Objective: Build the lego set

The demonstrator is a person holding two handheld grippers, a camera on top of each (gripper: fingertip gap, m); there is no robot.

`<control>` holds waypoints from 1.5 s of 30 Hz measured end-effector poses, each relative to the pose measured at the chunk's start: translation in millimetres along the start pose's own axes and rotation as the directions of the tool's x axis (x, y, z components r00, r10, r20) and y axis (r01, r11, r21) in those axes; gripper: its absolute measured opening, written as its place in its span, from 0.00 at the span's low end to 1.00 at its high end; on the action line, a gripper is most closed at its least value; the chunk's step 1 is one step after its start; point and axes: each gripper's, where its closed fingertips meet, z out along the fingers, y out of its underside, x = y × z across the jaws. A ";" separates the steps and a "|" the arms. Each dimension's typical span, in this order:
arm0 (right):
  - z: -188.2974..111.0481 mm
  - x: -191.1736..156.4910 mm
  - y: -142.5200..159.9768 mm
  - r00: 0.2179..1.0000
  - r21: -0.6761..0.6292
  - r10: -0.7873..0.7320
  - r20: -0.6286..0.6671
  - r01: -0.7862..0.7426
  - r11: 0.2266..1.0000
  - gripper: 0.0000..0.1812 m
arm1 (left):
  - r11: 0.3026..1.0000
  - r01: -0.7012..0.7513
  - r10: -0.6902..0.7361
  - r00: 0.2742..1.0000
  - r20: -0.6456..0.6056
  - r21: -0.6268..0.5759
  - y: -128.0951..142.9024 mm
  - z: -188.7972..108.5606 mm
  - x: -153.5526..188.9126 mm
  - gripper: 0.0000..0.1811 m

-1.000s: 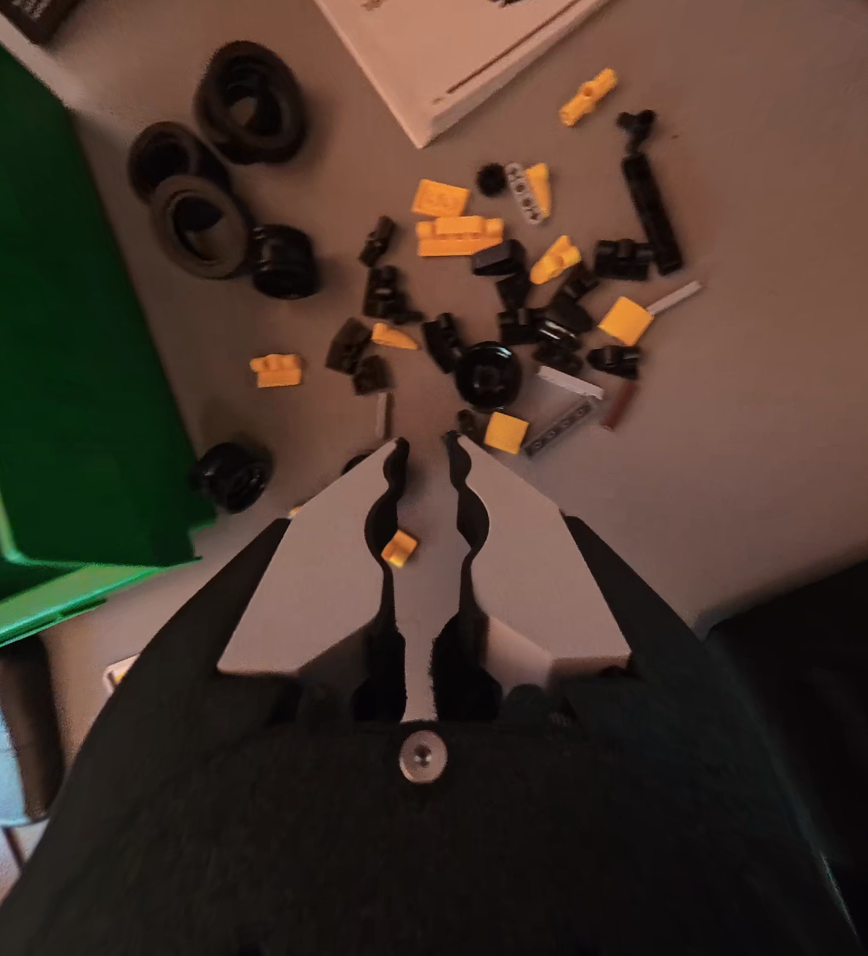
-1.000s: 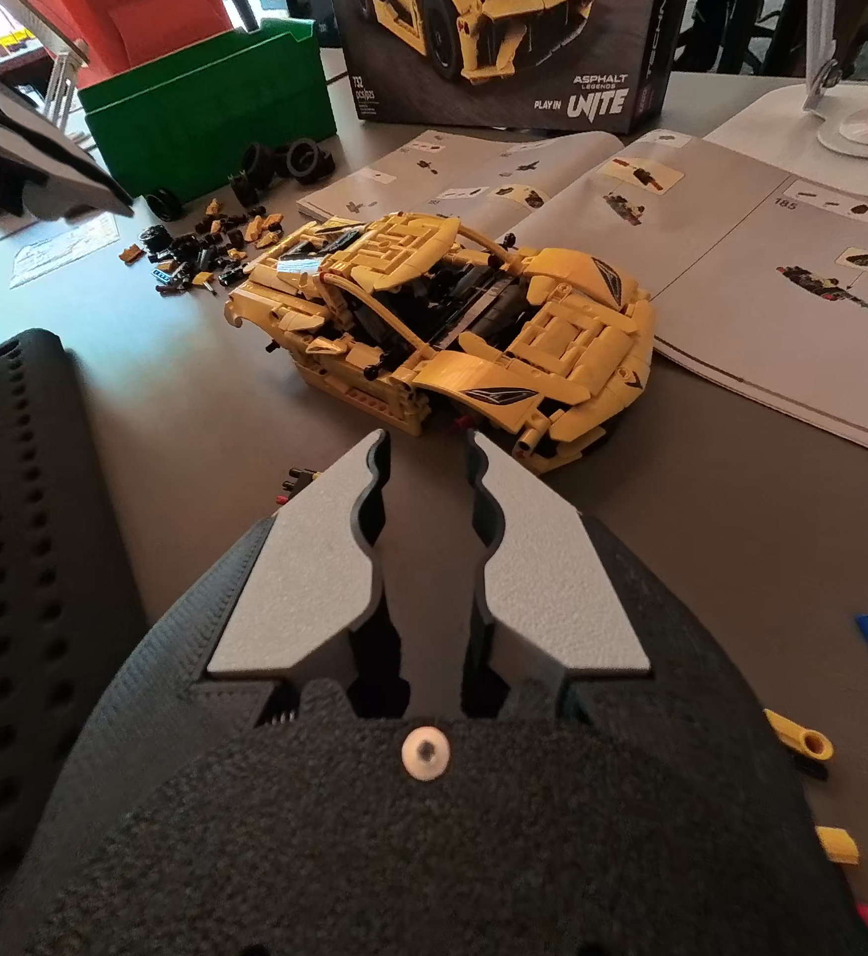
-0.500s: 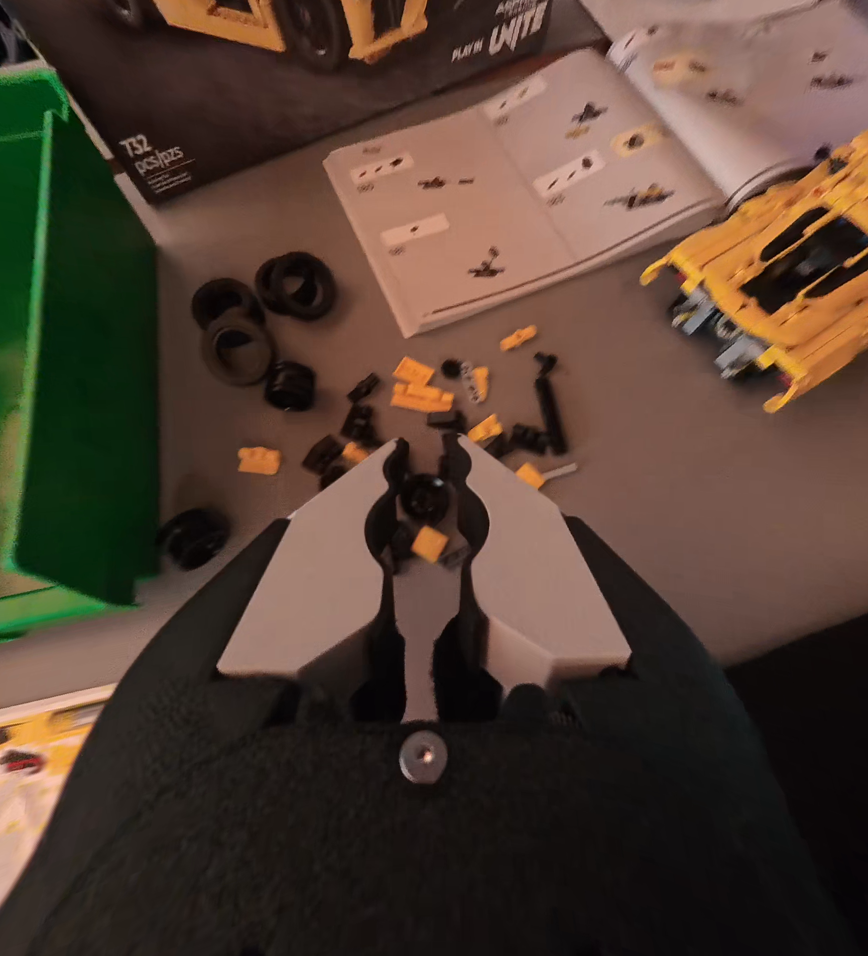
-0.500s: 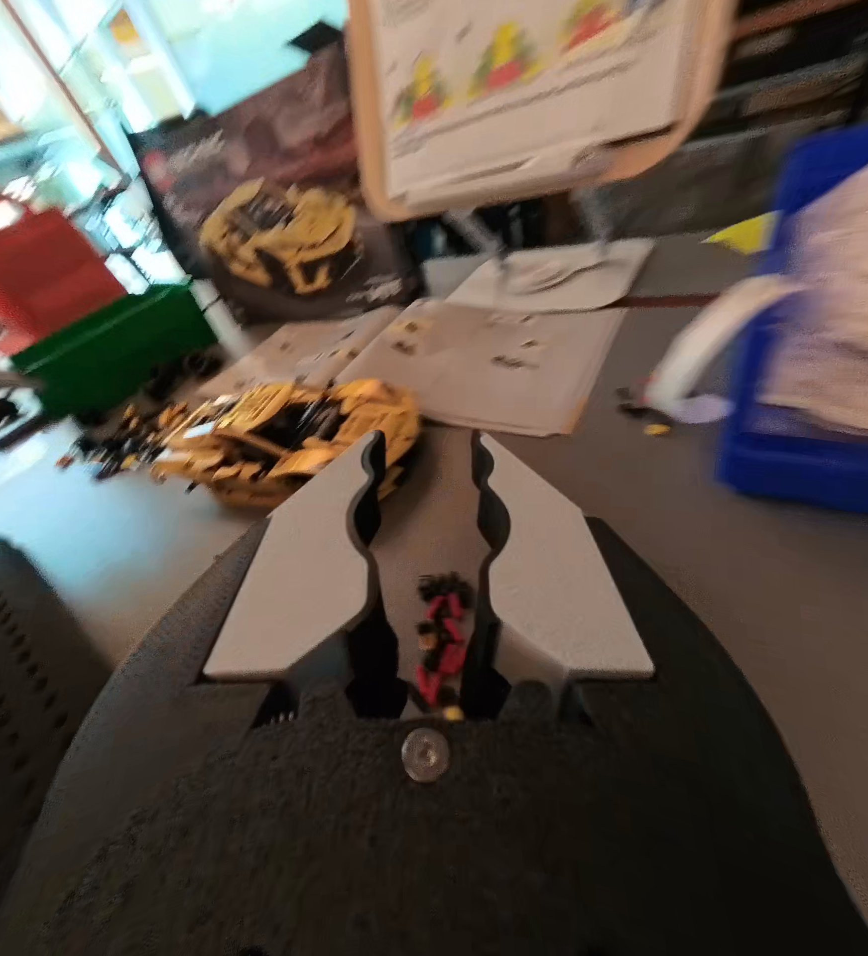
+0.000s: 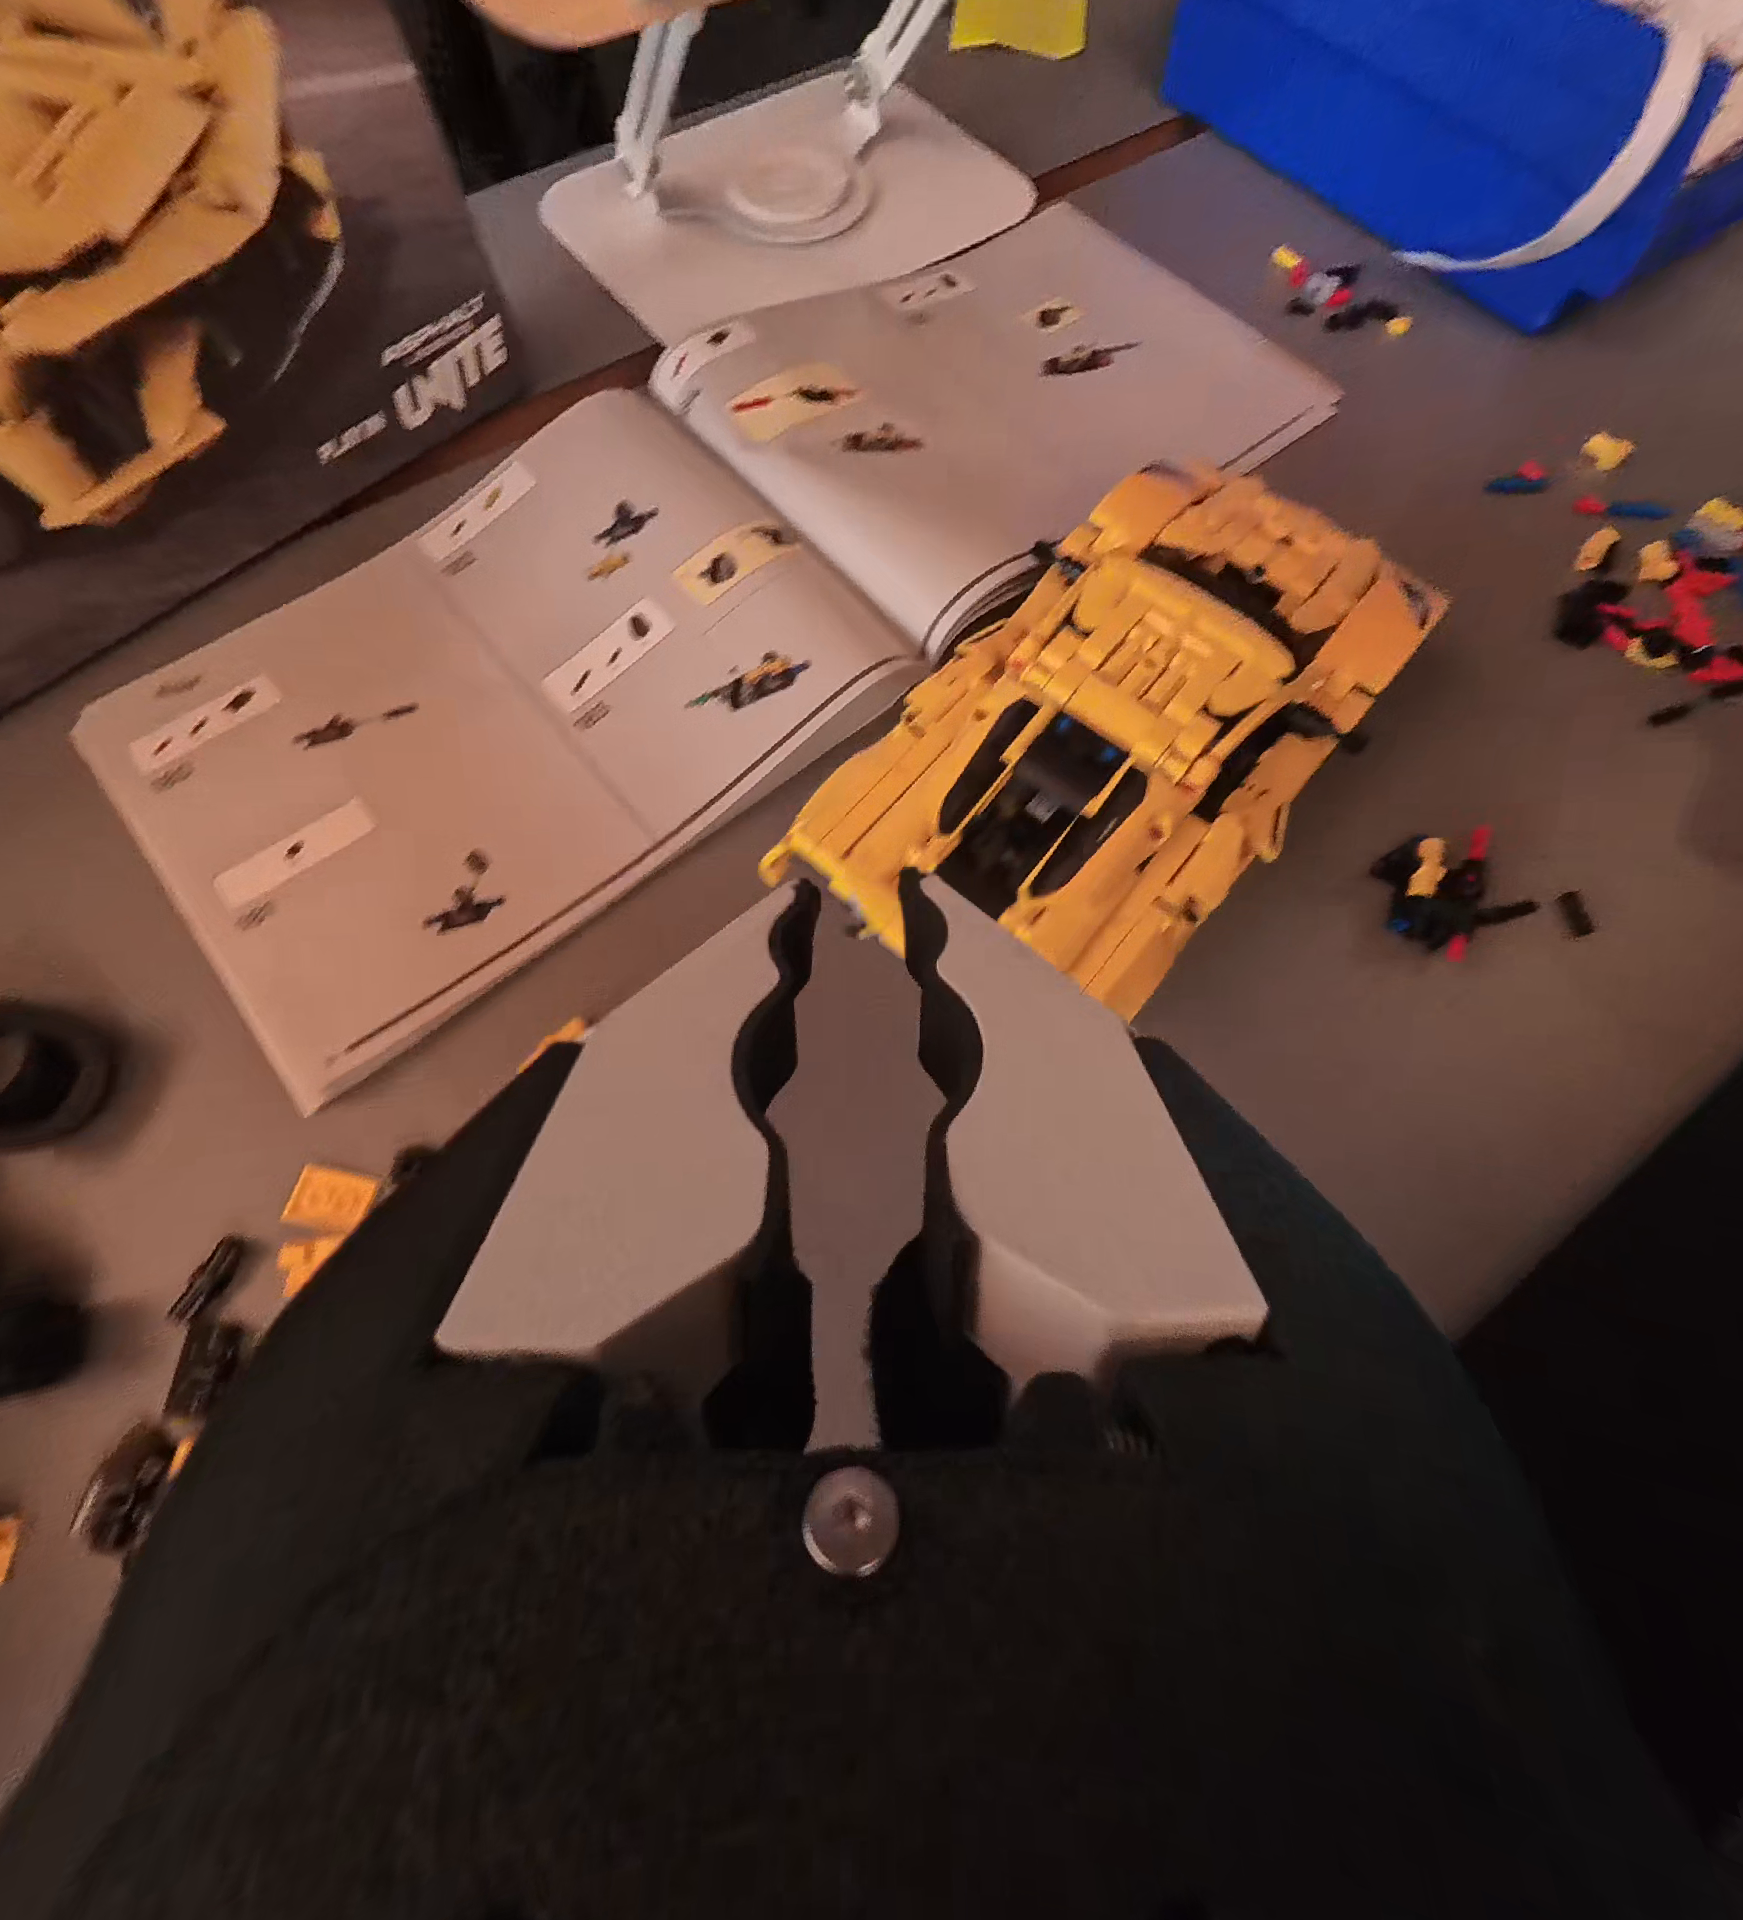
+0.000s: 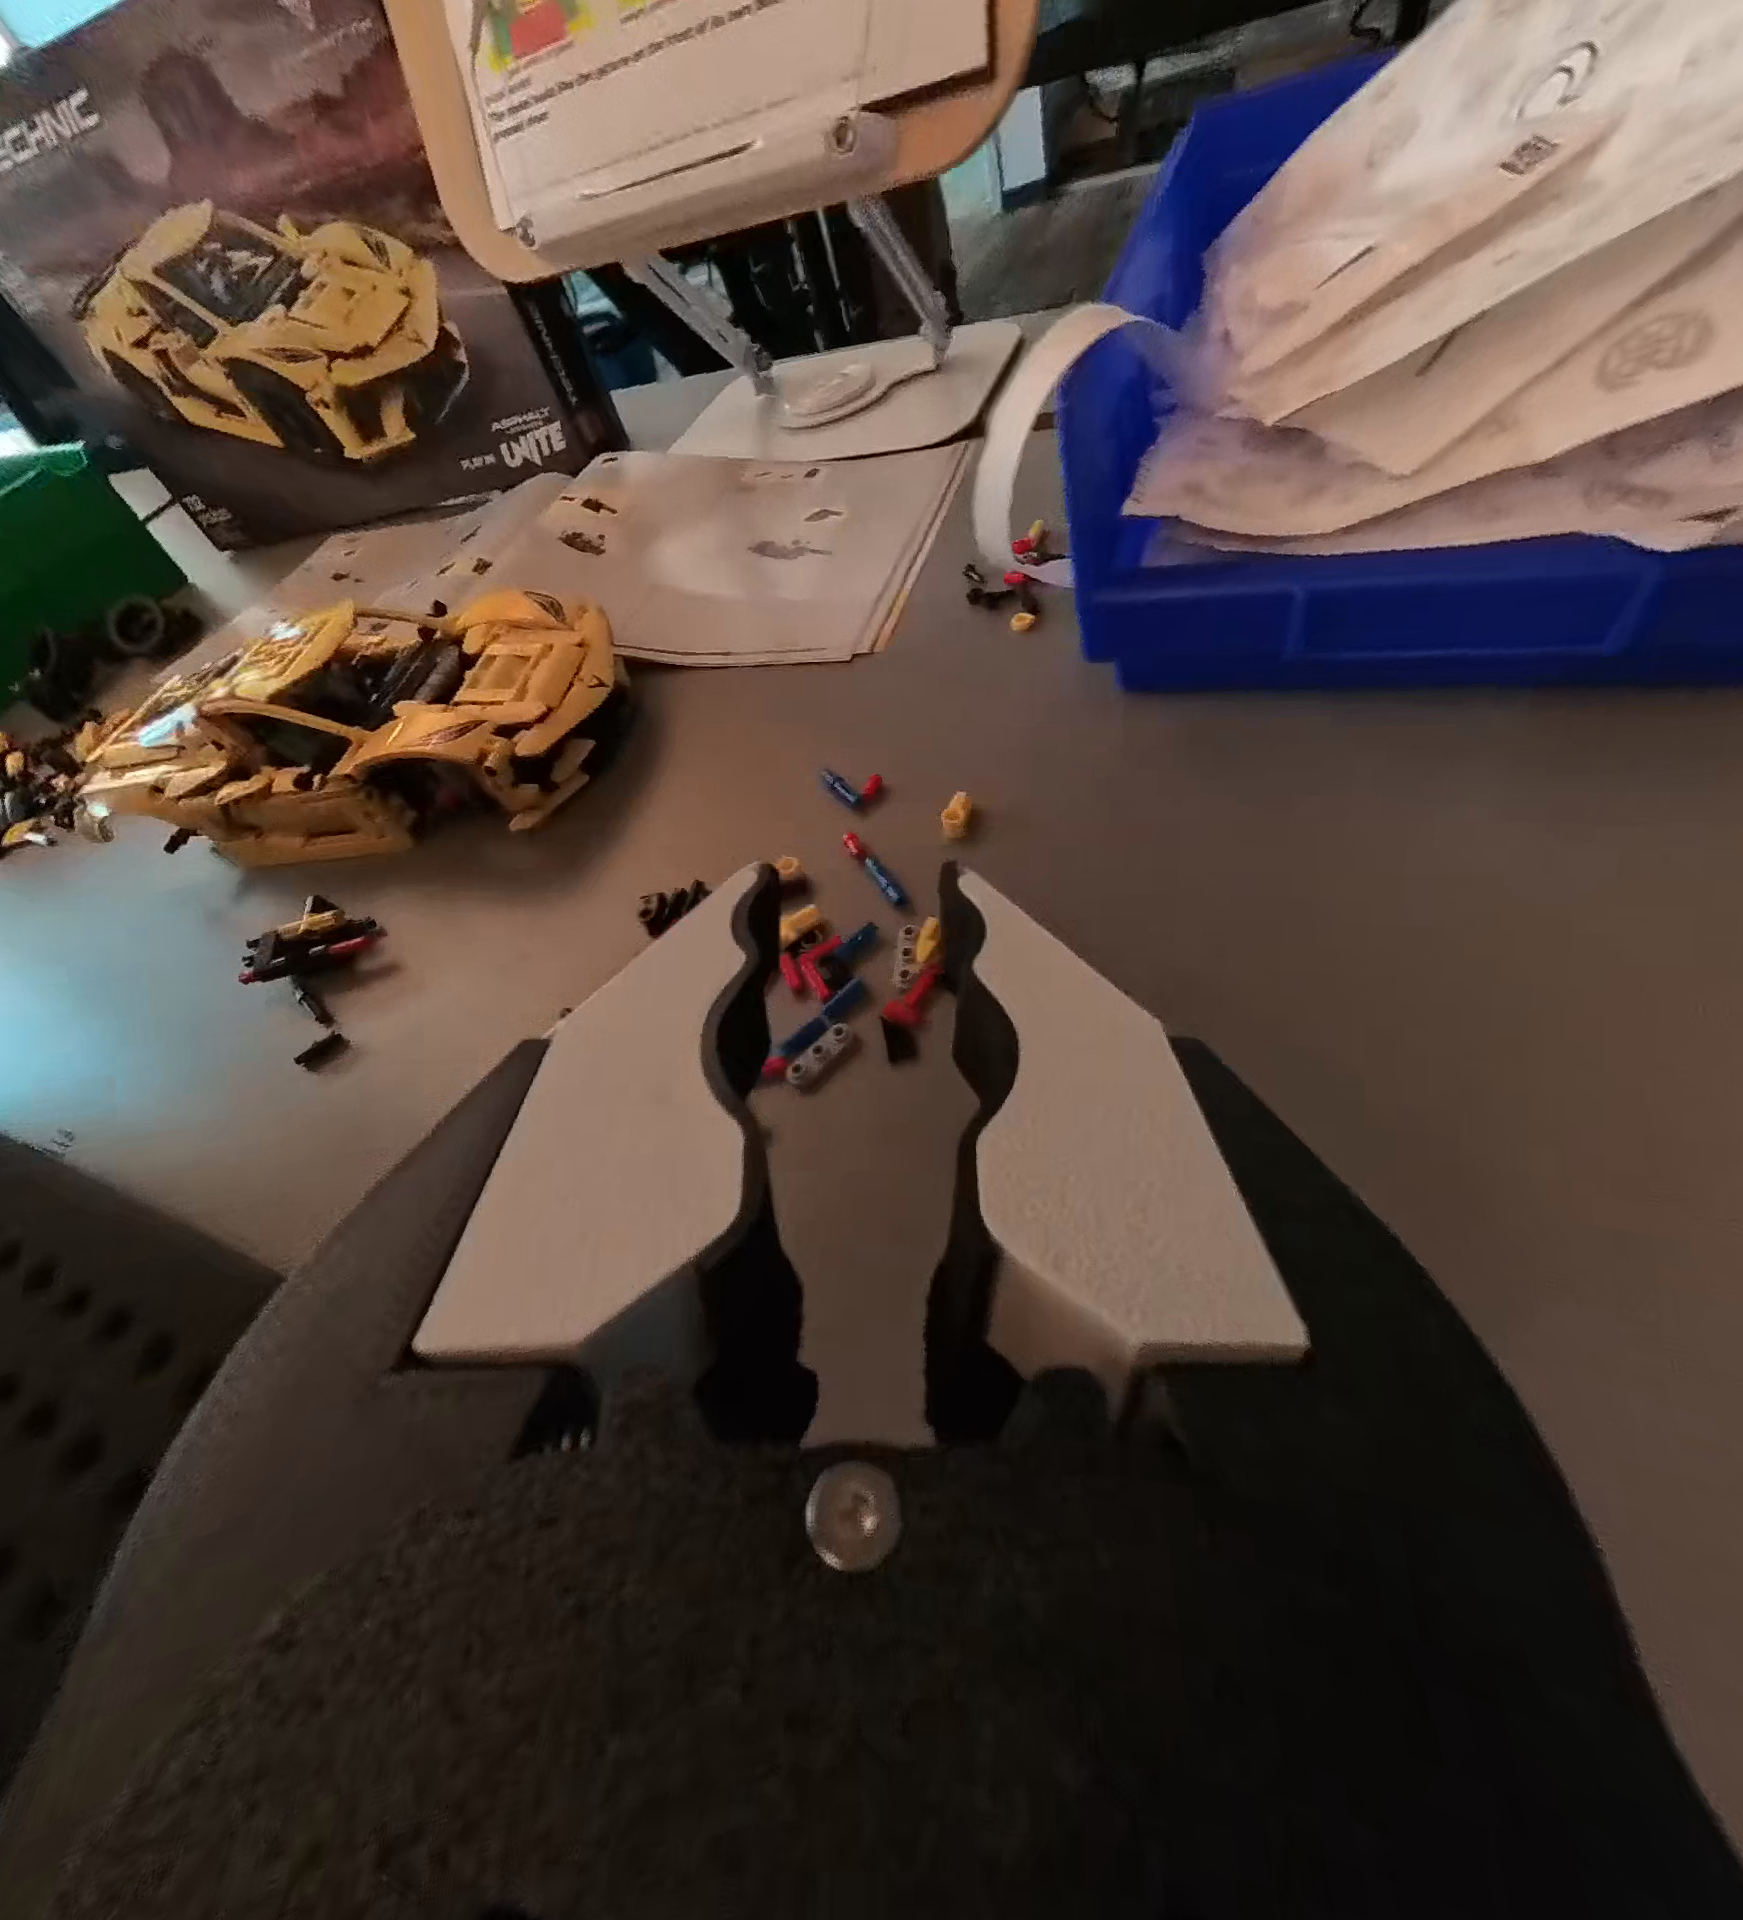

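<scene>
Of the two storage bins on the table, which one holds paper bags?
The blue bin, on the far right side of the table, holds the stacked paper bags. The green bin at the far left shows none.

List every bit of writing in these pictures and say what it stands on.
Box: logos and lettering, which I won't quote.
Booklet: print too small to read.
Sheet on stand: blurred.
Bags in bin: faint, unreadable.

Workshop-like room, grey worktable [image 6: 1366,935], blue parts bin [image 6: 1469,613] (paper-stuffed)
</scene>
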 end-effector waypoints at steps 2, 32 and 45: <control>6.3 -11.8 -0.7 1.000 -0.028 -0.023 0.018 0.024 0.999 0.16 | 1.000 -0.020 0.019 0.999 -0.039 -0.010 -18.1 9.7 11.3 0.09; 90.1 -120.2 12.4 0.912 -0.016 -0.100 0.397 0.116 0.993 0.13 | 0.997 -0.007 -0.013 0.964 -0.266 -0.072 -125.0 169.9 55.8 0.10; 87.5 -116.4 7.4 0.927 0.024 -0.142 0.348 0.142 0.990 0.12 | 0.963 0.267 -0.268 0.913 0.308 0.045 59.2 -103.9 -141.6 0.11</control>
